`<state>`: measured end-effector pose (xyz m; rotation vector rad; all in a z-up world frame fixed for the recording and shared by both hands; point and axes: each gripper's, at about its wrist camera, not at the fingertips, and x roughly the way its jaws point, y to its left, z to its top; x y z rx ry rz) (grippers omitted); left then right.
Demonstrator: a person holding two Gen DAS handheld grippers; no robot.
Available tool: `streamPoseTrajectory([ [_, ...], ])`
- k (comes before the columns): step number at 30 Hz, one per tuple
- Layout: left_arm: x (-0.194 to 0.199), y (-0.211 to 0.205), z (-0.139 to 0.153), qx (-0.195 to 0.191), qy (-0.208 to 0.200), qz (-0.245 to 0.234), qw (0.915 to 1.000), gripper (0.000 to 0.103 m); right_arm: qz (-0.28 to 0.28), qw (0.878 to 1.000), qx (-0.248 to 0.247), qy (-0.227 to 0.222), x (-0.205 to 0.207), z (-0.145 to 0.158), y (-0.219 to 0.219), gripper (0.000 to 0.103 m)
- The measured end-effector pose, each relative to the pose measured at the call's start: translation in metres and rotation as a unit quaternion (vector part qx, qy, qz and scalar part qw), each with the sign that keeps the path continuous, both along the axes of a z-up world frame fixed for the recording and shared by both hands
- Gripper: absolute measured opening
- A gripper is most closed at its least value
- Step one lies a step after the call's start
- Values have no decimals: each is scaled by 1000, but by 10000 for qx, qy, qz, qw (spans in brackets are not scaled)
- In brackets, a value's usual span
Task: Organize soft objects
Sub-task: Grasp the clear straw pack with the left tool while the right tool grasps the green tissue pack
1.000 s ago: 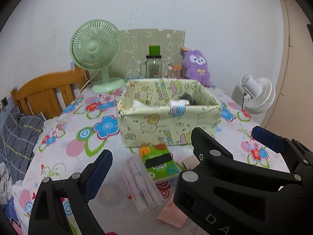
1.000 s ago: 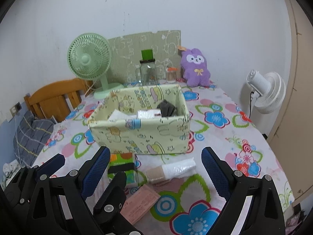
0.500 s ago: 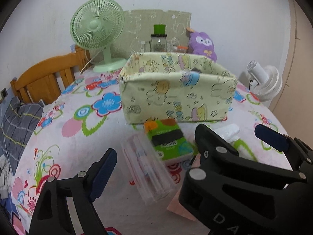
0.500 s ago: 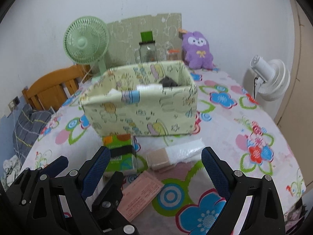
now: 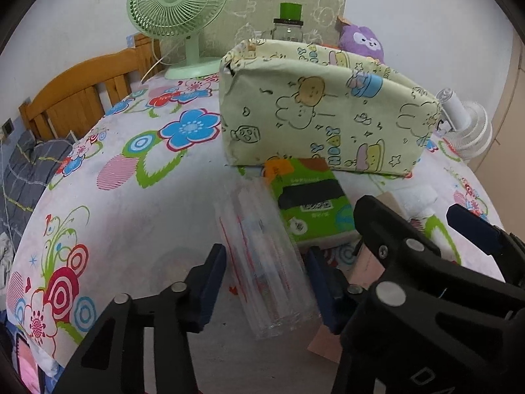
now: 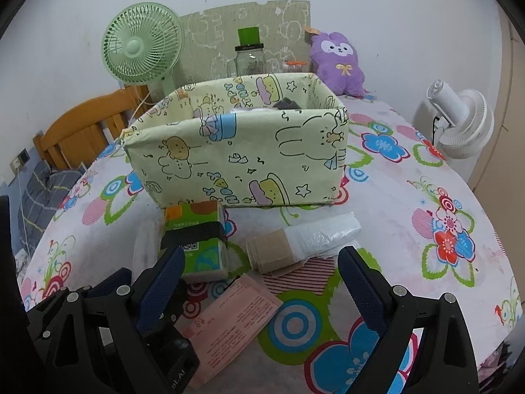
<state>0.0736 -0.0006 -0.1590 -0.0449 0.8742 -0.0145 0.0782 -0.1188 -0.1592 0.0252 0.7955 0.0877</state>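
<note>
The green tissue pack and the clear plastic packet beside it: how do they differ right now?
The green tissue pack is opaque, printed green with an orange end and a black band; the clear plastic packet is see-through, with red lines. The tissue pack lies outside both tools; the clear packet lies between the closing fingers of the left tool. The tissue pack looks blockier, the packet longer and narrower. Both lie side by side on the floral tablecloth, before the fabric box.
</note>
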Motion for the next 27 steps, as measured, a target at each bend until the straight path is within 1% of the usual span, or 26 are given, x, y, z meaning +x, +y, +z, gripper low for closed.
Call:
streamPoseTrajectory([
  [4, -1, 3, 0, -14, -15, 62, 10000, 39, 46, 10000, 6, 30, 1, -2, 4, 96],
  [6, 0, 7, 1, -35, -10, 103, 9999, 32, 90, 10000, 6, 37, 1, -1, 8, 96],
  [9, -1, 13, 3, -6, -41, 182, 9998, 27, 172, 9999, 1, 20, 1, 0, 14, 96],
  [13, -2, 19, 6, 92, -113, 321, 9994, 26, 225, 9997, 35, 26, 3, 0, 21, 96],
  [19, 1, 28, 7, 218, -164, 379, 9989, 25, 283, 9996, -23, 81, 9, -4, 34, 96],
  [22, 5, 33, 6, 243, -159, 352, 9990, 25, 289, 9995, -20, 102, 14, -6, 39, 96],
  [27, 10, 35, 4, 253, -167, 178, 9994, 25, 283, 9993, -1, 245, 24, -13, 45, 96],
])
